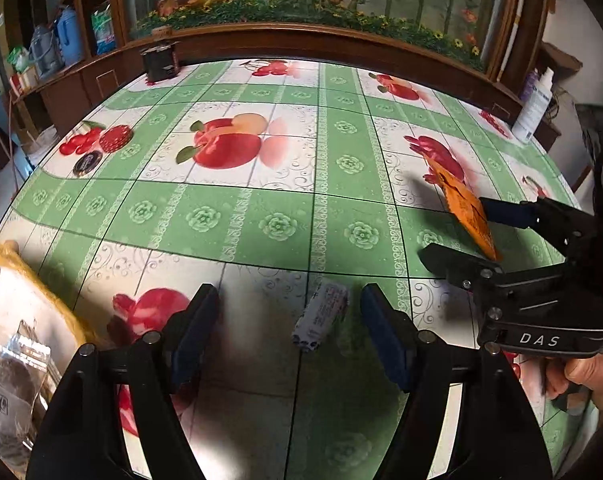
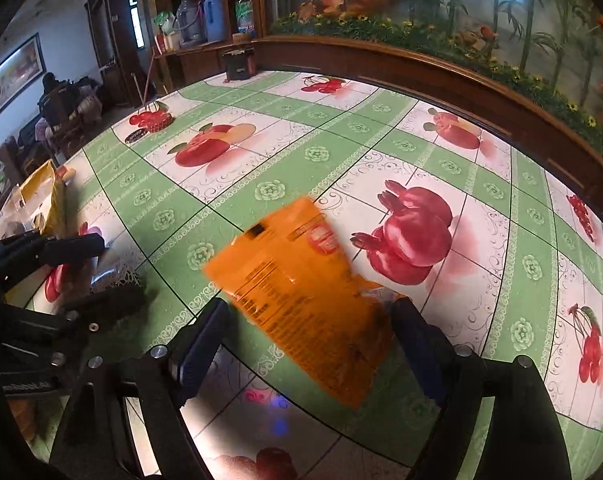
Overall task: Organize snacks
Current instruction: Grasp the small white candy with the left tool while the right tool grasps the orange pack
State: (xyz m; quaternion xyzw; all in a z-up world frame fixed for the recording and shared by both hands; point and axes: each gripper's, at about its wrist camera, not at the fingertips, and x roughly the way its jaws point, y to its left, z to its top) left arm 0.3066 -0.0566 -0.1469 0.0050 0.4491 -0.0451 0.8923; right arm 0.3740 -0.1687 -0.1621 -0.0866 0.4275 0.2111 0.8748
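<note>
Left hand-held gripper (image 1: 289, 322) stands spread, unloaded, straddling a small white wrapped snack (image 1: 321, 316) lying on the counter (image 1: 261, 208). Right hand-held gripper (image 2: 309, 340), spread, frames a blurred orange packet (image 2: 301, 292); pads appear clear of it, contact uncertain. Judged step: collecting snacks. Next: left closes squarely on the wrapped snack.

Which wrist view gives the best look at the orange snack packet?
The right wrist view: the orange snack packet fills the centre, its printed face showing, though blurred, between the right gripper's open jaws. The left wrist view shows it only edge-on at far right.
</note>
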